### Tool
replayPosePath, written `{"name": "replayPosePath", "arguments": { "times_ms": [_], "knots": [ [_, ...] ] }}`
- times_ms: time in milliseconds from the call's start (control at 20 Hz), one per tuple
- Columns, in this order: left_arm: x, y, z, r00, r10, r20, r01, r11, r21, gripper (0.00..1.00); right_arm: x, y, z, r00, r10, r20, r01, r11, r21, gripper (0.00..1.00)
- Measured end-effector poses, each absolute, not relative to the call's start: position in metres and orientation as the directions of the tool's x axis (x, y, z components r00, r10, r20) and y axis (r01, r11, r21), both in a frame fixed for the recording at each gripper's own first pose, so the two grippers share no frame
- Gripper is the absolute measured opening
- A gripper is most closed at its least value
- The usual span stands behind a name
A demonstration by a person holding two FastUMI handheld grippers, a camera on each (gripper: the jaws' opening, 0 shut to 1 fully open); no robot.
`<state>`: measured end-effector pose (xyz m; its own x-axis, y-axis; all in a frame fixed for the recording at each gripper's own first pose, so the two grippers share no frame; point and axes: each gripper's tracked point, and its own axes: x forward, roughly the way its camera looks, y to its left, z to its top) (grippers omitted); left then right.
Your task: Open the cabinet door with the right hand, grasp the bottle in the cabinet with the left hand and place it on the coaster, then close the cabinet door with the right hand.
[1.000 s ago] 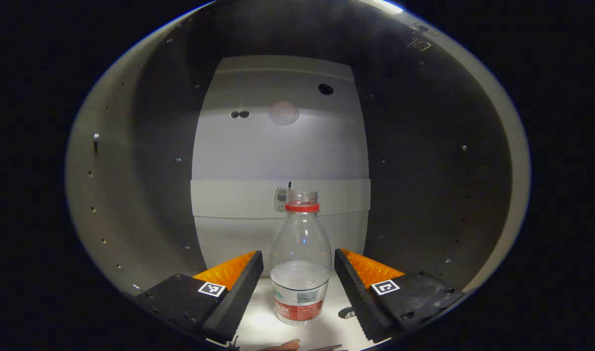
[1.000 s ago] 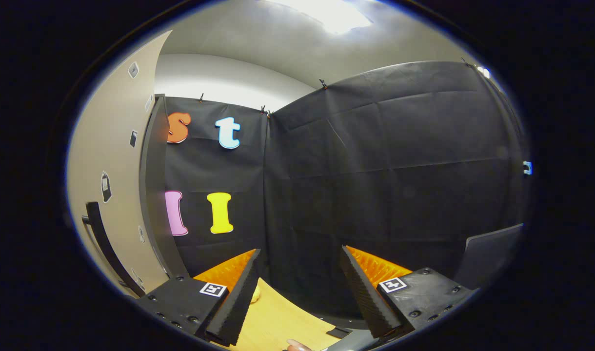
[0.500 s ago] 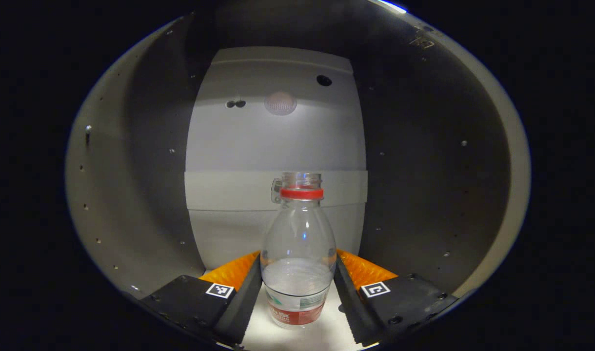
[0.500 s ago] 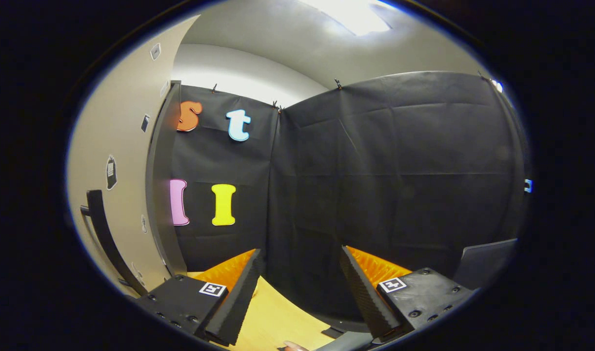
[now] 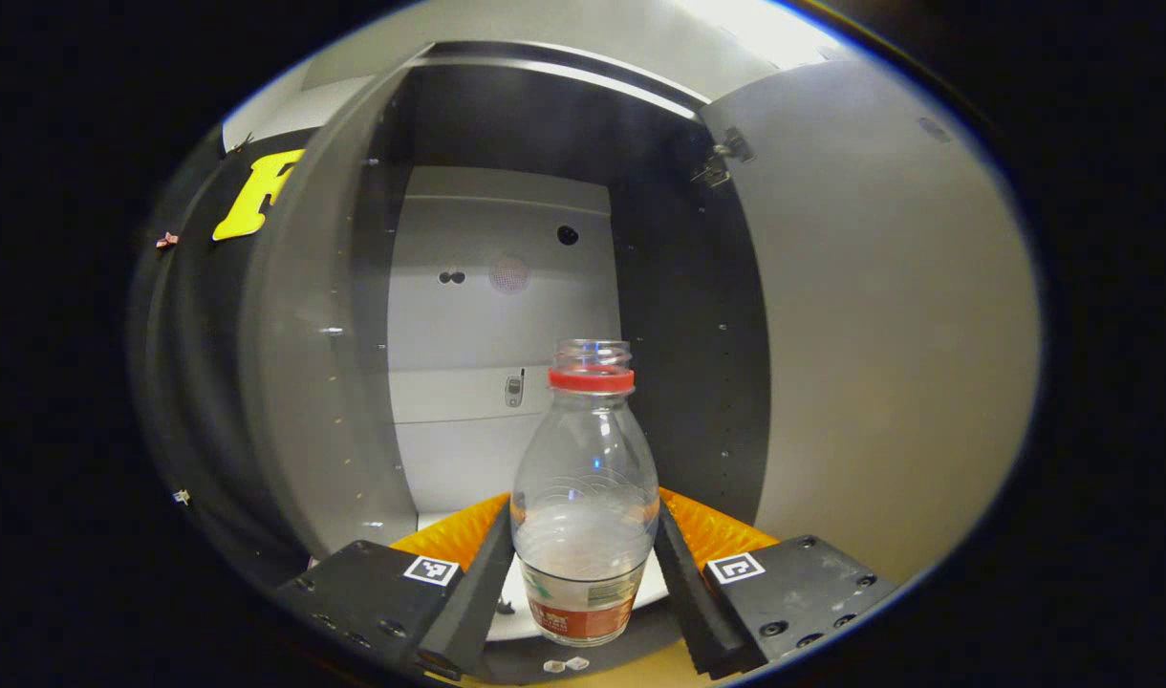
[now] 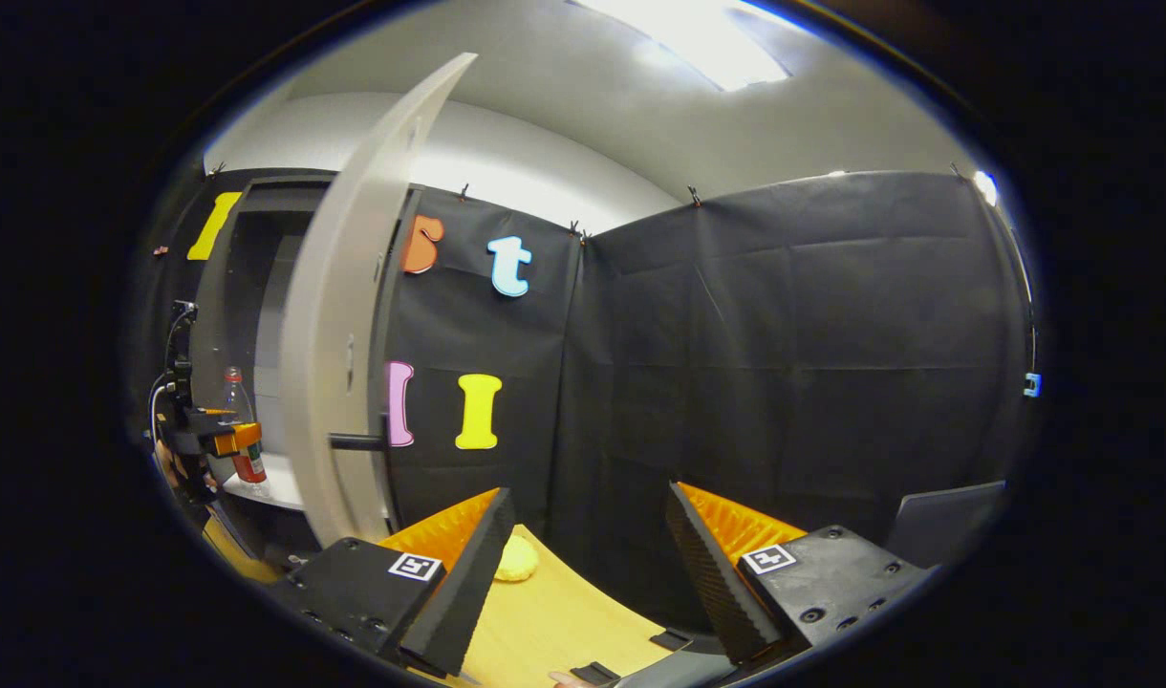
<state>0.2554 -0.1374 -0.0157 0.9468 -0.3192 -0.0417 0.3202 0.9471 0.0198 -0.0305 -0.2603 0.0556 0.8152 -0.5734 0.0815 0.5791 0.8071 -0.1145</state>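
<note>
Bottle (image 5: 584, 497) stands upright, clamped between left gripper (image 5: 583, 559) fingers.

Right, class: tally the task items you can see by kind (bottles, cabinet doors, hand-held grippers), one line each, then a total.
Bottles: 1, the bottle.
Cabinet doors: 1, the open cabinet door.
Hand-held grippers: 2, the left hand-held gripper and the right hand-held gripper.
Total: 4.

Our left gripper (image 5: 583, 573) has closed on the bottle (image 5: 585, 497) and drawn it back from deep inside the cabinet (image 5: 507, 315) to its front edge; the open door (image 5: 889, 334) now appears.
</note>
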Motion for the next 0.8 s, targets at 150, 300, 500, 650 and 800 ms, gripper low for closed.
{"name": "replayPosePath", "arguments": {
  "times_ms": [150, 300, 500, 650, 800],
  "knots": [
    [0.214, -0.113, -0.035, 0.936, -0.344, -0.077, 0.345, 0.939, -0.002, 0.80, -0.043, -0.225, 0.056, 0.819, -0.566, 0.093, 0.574, 0.809, -0.129, 0.98],
    [0.172, -0.091, -0.056, 0.918, -0.381, -0.106, 0.382, 0.924, -0.020, 0.80, -0.052, -0.193, 0.050, 0.816, -0.572, 0.080, 0.578, 0.808, -0.118, 0.99],
    [0.125, -0.074, -0.102, 0.895, -0.419, -0.154, 0.422, 0.906, -0.011, 0.80, -0.048, -0.168, 0.047, 0.822, -0.565, 0.071, 0.569, 0.810, -0.146, 0.99],
    [0.097, -0.079, -0.147, 0.861, -0.471, -0.194, 0.463, 0.882, -0.084, 0.80, -0.033, -0.123, 0.038, 0.864, -0.497, 0.081, 0.503, 0.856, -0.119, 0.99],
    [0.075, -0.077, -0.190, 0.842, -0.482, -0.240, 0.450, 0.875, -0.178, 0.80, -0.002, -0.089, 0.021, 0.906, -0.416, 0.077, 0.422, 0.899, -0.116, 0.97]
  ]
}}
